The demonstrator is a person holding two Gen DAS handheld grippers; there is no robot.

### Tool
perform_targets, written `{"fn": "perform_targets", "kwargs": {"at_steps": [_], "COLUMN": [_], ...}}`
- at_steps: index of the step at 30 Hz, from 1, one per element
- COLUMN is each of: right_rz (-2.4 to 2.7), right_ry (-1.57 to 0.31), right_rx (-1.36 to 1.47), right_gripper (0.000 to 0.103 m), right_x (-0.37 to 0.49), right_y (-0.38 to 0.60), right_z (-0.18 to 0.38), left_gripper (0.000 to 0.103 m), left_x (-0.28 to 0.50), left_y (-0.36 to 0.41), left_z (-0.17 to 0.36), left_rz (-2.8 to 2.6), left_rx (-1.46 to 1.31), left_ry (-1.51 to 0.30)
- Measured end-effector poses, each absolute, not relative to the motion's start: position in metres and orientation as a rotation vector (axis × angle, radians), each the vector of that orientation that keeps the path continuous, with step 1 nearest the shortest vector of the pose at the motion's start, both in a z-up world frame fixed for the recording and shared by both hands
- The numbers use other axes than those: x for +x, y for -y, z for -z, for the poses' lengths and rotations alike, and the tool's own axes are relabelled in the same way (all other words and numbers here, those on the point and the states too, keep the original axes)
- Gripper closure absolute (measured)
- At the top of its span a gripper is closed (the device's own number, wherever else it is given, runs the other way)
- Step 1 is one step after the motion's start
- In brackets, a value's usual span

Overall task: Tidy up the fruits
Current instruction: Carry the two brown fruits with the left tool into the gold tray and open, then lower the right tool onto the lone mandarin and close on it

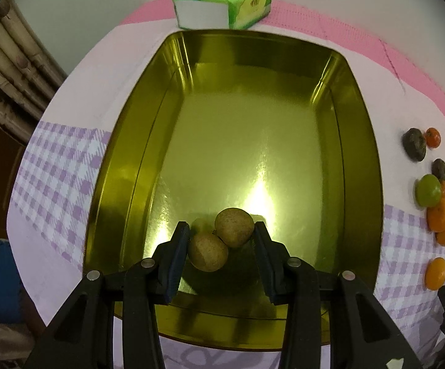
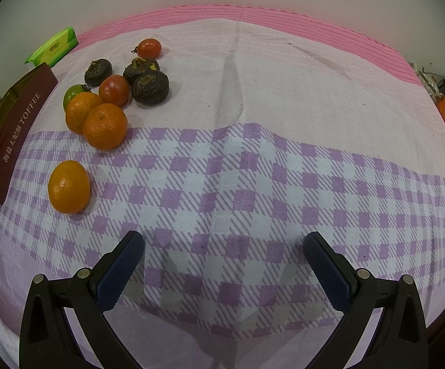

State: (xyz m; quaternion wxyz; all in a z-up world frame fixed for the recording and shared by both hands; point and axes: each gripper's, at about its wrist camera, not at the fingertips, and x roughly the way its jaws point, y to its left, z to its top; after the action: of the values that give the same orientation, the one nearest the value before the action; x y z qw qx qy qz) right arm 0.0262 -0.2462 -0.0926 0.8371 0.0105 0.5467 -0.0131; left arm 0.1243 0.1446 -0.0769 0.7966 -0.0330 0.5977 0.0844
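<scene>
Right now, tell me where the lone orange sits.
In the right wrist view the lone orange lies on the checked cloth at the left, beside the toffee tin and nearer the camera than the fruit pile.

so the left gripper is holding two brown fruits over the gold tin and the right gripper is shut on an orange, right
Not quite. The right gripper is open and empty over the cloth, as the right wrist view shows; the oranges lie apart from it. The left gripper does hold two brown fruits over the gold tin.
</scene>
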Motion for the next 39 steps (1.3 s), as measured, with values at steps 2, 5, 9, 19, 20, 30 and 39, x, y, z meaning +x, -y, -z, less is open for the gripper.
{"fn": "perform_targets", "kwargs": {"at_steps": [2, 5, 9, 19, 20, 30, 39], "right_rz": [0.028, 0.028, 0.028, 0.028, 0.028, 0.028, -0.007], "right_ry": [-1.157, -1.157, -1.157, -1.157, -1.157, -1.158, -1.129], "right_rx": [0.022, 0.022, 0.022, 0.021, 0.021, 0.02, -0.026], "right_gripper": [0.0, 0.0, 0.0, 0.0, 0.0, 0.0, 0.01], "right_x": [0.027, 0.027, 0.026, 0.026, 0.026, 0.027, 0.024], "right_y": [0.246, 0.245, 0.246, 0.245, 0.245, 0.244, 0.226], "right_z": [0.093, 0.093, 0.093, 0.093, 0.093, 0.094, 0.081], "left_gripper": [0.064, 0.064, 0.064, 0.064, 0.063, 0.034, 0.021], "left_x": [0.125, 0.124, 0.126, 0.122, 0.122, 0.112, 0.1], "left_y": [-0.143, -0.142, -0.142, -0.142, -0.142, -0.136, -0.12], "left_z": [0.081, 0.082, 0.082, 0.082, 0.08, 0.044, 0.024], "left_rz": [-0.182, -0.183, -0.183, -0.173, -0.167, -0.127, -0.132], "left_rx": [-0.065, -0.062, -0.062, -0.087, -0.092, -0.119, -0.018], "left_ry": [-1.297, -1.292, -1.293, -1.287, -1.281, -1.167, -1.072]}}
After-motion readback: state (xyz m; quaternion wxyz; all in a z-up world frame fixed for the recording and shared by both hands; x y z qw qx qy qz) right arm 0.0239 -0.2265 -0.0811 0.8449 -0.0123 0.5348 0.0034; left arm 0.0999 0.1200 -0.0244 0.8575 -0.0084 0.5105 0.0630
